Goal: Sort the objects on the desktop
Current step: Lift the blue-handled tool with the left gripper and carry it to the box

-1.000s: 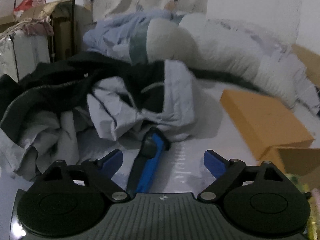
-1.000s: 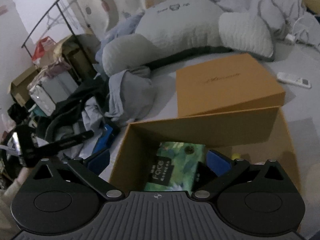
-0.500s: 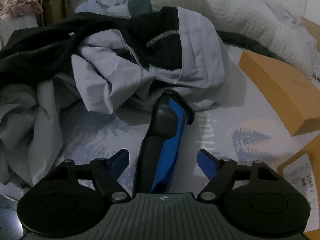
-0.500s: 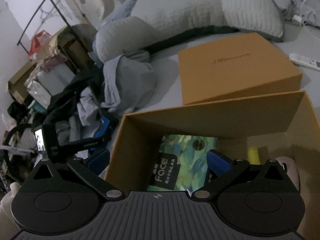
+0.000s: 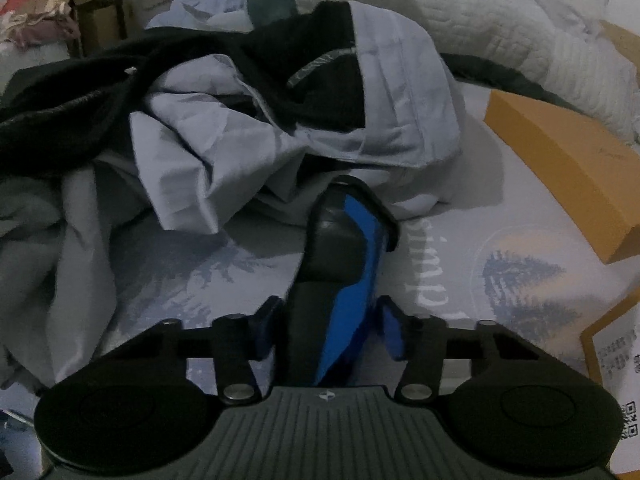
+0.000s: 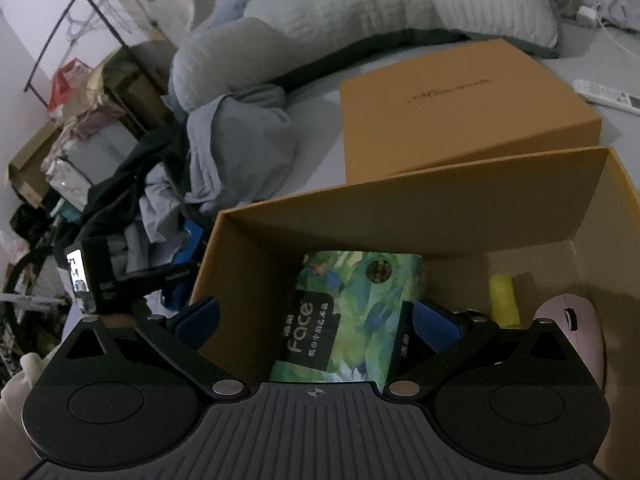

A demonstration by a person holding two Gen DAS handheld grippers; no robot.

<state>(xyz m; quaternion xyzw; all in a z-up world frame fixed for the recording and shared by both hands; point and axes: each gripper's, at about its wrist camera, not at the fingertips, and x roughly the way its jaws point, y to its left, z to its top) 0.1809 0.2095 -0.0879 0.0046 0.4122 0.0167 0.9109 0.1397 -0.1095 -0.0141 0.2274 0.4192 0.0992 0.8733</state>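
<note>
A blue and black electric shaver (image 5: 344, 264) lies on the printed bedsheet, its head toward a heap of clothes. My left gripper (image 5: 326, 332) has its jaws closing on the shaver's handle, and both blue pads (image 5: 264, 330) touch its sides. My right gripper (image 6: 316, 320) hangs open over the open orange box (image 6: 400, 208), holding nothing. Below it in the box lies a green tissue pack (image 6: 360, 304). In the right wrist view the shaver (image 6: 188, 240) shows just left of the box.
The box also holds a yellow item (image 6: 504, 296) and a pink mouse (image 6: 572, 332). The orange lid (image 6: 460, 112) lies behind the box, with a white remote (image 6: 608, 96) to its right. Crumpled grey and black clothes (image 5: 224, 128) and a long pillow (image 6: 360, 8) crowd the bed.
My left gripper came down over the shaver and its jaws closed from wide apart onto the handle. My right gripper sank toward the box, so more of the inside shows.
</note>
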